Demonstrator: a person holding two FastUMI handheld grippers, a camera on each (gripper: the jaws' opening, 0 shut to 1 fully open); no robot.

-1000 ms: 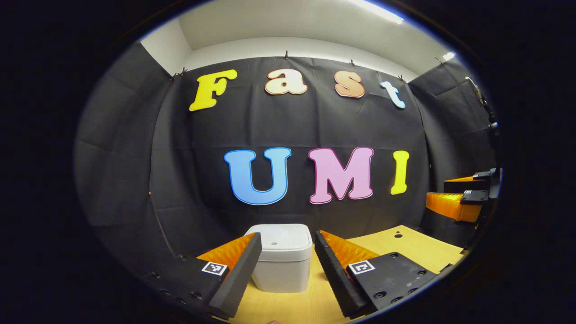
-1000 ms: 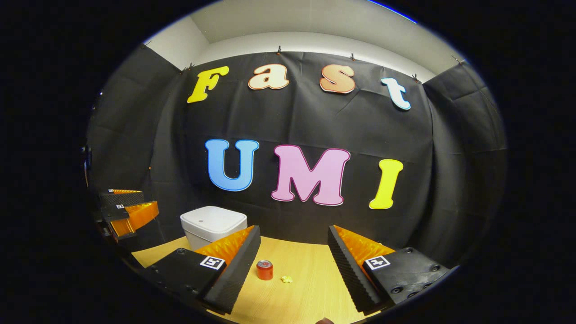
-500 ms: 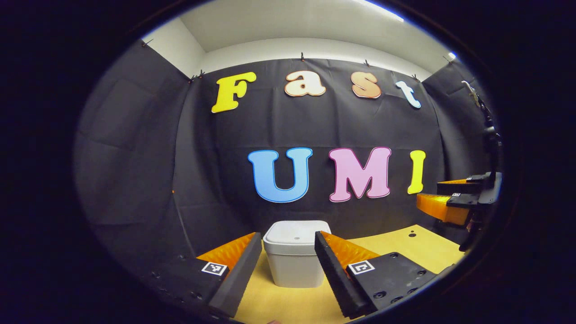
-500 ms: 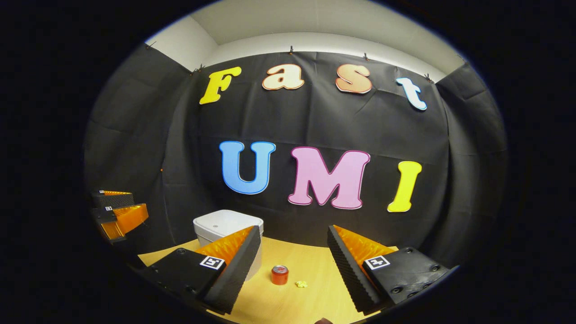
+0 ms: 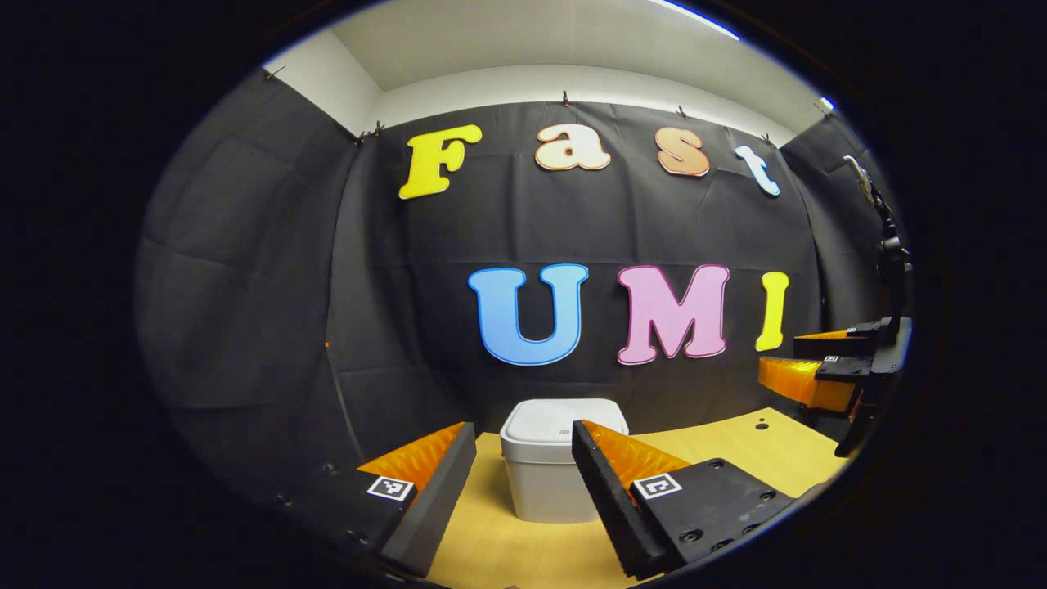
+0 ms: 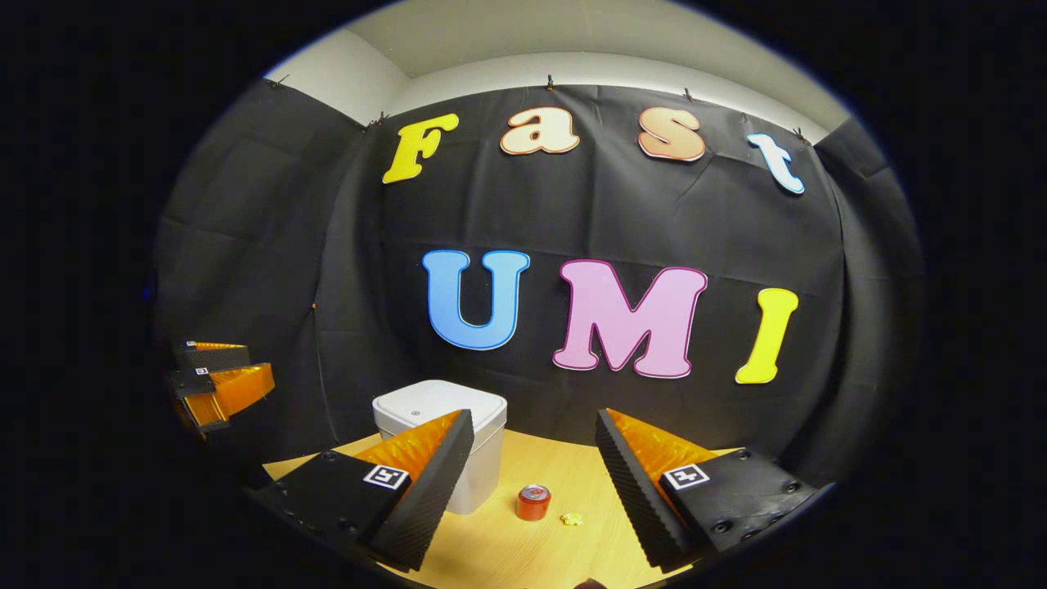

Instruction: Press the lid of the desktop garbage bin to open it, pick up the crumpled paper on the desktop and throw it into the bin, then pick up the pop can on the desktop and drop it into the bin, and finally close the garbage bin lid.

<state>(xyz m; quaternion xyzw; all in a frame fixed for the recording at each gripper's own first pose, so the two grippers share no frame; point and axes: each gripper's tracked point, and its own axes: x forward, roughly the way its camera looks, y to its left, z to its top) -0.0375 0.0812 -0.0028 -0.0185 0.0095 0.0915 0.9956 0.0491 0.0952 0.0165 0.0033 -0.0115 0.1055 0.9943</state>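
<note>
No readable brand shows on the bin (image 5: 556, 470) or on the pop can (image 6: 533, 502); the can is too small to read. Each finger carries a small square black-and-white marker (image 5: 657, 485), not text.

In the left gripper view, the left gripper (image 5: 523, 499) has its fingers apart and holds nothing. The white bin, lid closed, stands ahead between the fingers, its right side hidden by the right finger. Compared with one second ago, the bin now sits more to the right and looks smaller. The right gripper (image 5: 818, 364) hangs far to the right, above the table edge.

In the right gripper view, the right gripper (image 6: 536, 491) is also spread wide and empty. The red can and the yellow crumpled paper (image 6: 572, 518) lie just beside each other between its fingers, the bin behind the left finger; all have shifted rightward. The table (image 6: 523, 548) is light wood, and the room has black cloth walls.
</note>
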